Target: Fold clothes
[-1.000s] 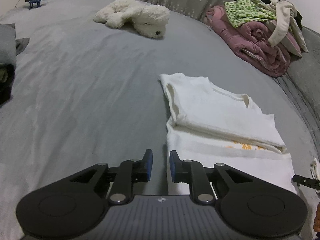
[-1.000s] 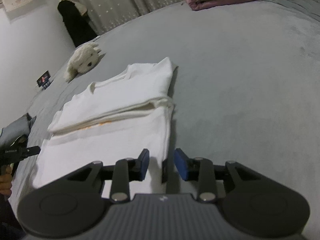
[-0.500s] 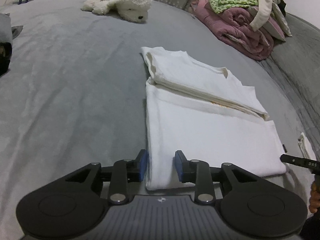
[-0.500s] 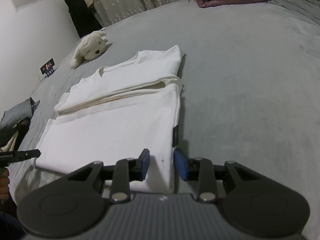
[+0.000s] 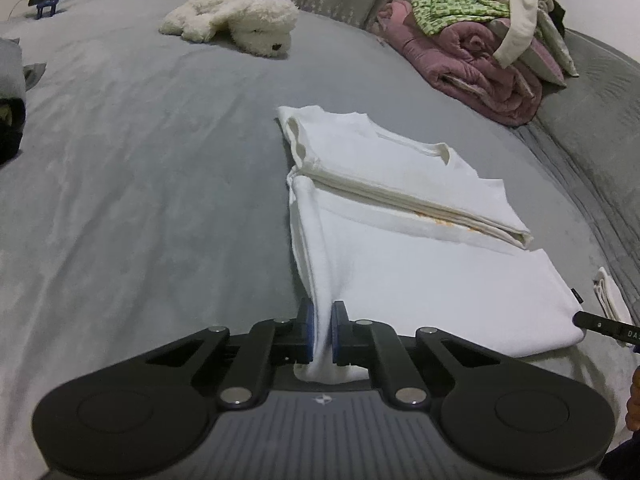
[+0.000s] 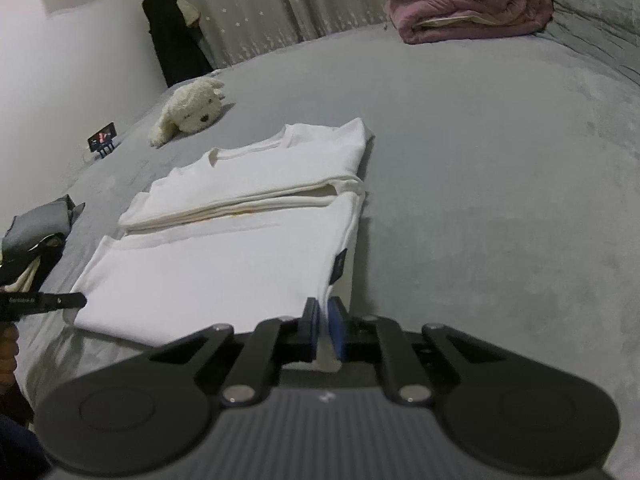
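**Mia:** Where is the white cotton T-shirt (image 5: 420, 240) right now?

**Ben:** It lies flat in the middle of the soft grey bed cover (image 5: 140, 180). The neck part is already folded down over the body. The bottom part is one flat layer, close to us.

**Mia:** What are the two tongs doing?

**Ben:** The left gripper (image 5: 320, 330) is pinched tight on the bottom hem corner at 6 o'clock in its own view. The cloth bunches up between the blue pads (image 5: 306, 332). The right gripper (image 6: 324, 326) is squeezed on the other bottom corner, just under the small black tag (image 6: 340, 266).

**Mia:** So what step is this?

**Ben:** I think they are about to fold the bottom part. Next, both corners should go up together and travel toward 12 o'clock. They must stay level so the hem lands straight on the folded part.

**Mia:** Are there any boxes or baskets?

**Ben:** None that I can see. A fluffy white toy dog (image 5: 240, 26) lies at 11 o'clock in the left view. A rolled pink quilt (image 5: 472, 68) with loose clothes on top sits at 1 o'clock.
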Available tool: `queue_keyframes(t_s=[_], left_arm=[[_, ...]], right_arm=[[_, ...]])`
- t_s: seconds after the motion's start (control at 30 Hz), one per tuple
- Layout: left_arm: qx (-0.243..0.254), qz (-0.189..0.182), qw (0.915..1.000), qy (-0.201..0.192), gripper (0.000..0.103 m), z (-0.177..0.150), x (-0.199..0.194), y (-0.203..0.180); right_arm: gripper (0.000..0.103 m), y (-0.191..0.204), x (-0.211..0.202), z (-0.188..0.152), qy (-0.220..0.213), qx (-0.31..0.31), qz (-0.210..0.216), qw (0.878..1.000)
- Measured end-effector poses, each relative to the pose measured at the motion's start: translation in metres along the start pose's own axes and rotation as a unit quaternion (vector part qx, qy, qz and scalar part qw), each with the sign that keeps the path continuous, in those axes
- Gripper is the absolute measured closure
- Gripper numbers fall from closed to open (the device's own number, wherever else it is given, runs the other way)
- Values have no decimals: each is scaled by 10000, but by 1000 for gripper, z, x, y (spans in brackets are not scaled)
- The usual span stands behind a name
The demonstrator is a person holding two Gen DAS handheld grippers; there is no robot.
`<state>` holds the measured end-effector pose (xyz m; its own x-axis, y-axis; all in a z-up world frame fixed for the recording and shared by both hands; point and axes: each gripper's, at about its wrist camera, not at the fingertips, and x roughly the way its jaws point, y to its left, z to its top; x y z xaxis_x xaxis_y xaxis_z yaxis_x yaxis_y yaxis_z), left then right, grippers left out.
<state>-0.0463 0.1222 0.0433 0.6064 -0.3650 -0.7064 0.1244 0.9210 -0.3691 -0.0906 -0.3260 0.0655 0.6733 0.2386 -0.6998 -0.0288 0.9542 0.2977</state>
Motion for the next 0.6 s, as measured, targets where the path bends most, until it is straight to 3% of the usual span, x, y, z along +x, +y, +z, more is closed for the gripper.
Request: queue_keyframes(t_s=[0.23, 0.4, 0.53, 0.6], left_arm=[[118, 30, 9999, 77, 97, -2, -2, 3], [232, -26, 9997, 88, 97, -3, -4, 4], [411, 66, 9990, 182, 95, -4, 1, 0], [307, 41, 9993, 218, 92, -2, -1, 4]], right_arm=[[95, -7, 3, -10, 148, -50, 30, 9999], [95, -4, -16, -12, -41, -135, 250, 9996], [95, -6, -4, -14, 178, -168, 86, 9997], [88, -5, -1, -15, 185, -161, 97, 9997]])
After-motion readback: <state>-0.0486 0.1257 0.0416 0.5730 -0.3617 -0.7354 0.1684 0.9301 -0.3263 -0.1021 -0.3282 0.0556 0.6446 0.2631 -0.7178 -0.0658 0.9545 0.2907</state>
